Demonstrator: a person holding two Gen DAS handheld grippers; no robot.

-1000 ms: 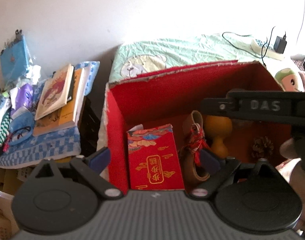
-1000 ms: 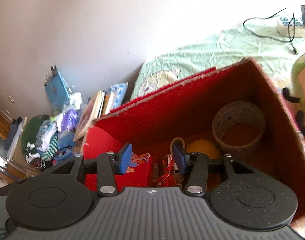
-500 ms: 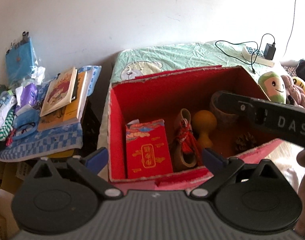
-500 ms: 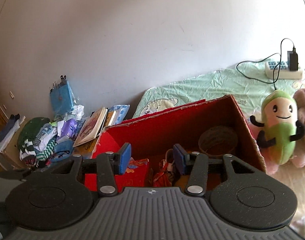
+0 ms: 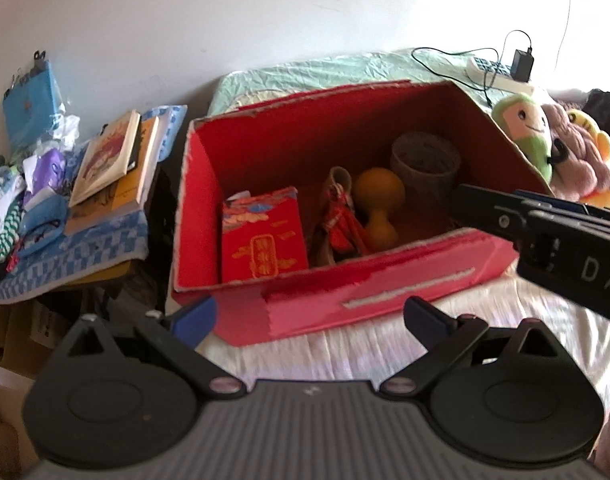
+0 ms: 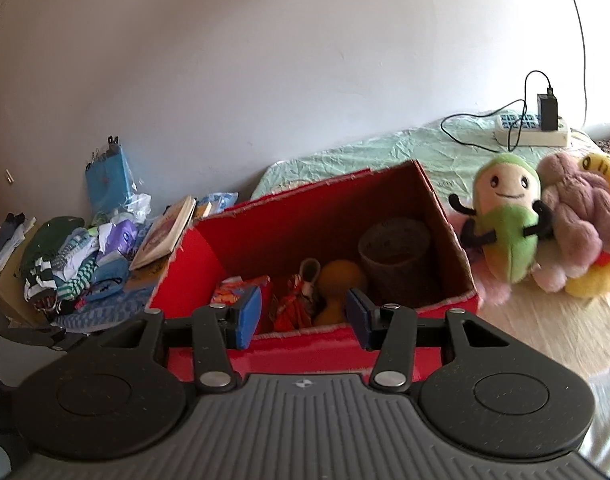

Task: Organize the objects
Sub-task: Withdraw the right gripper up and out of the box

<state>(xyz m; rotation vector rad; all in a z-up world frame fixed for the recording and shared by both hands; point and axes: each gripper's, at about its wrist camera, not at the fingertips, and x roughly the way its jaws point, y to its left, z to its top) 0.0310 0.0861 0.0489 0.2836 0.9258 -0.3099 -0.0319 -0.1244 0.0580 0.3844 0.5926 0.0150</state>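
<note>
In front of the red box [image 6: 317,216], both the left gripper [image 5: 311,318] and the right gripper [image 6: 303,316] hang with jaws apart, carrying nothing. The green plush toy [image 6: 507,224] sits just beside the box's right wall; the right gripper would best swing over, straddle its body squarely and close gently.

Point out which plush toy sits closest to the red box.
The green plush: it sits right beside the box, while the pink and yellow plushes lie behind it.

the box [image 5: 385,276] is matt red cardboard with torn, fuzzy edges — the toys [image 6: 509,224] beside it soft plush, my tool [image 6: 303,322] matt black plastic, its base ribbed.
</note>
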